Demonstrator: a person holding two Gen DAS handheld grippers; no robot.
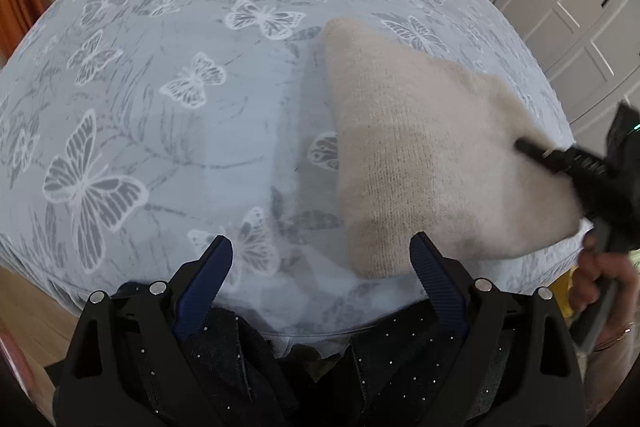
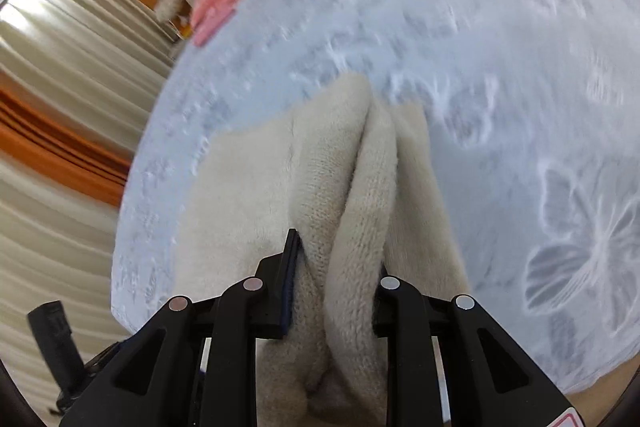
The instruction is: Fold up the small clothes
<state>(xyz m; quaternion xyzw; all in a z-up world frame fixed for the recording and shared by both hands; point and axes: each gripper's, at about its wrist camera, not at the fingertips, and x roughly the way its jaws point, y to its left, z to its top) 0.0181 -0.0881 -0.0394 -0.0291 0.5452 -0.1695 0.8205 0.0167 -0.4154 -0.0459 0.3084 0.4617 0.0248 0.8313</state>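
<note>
Tool (image 2: 336,267) tilted downward, clamping sweater (image 2: 320,167)

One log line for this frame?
right gripper: shut on cream knit garment | left gripper: open, empty | surface: butterfly bedspread

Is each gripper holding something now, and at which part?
The right gripper pinches a bunched fold at the near edge of the cream knitted garment. The left gripper is open and holds nothing.
</note>
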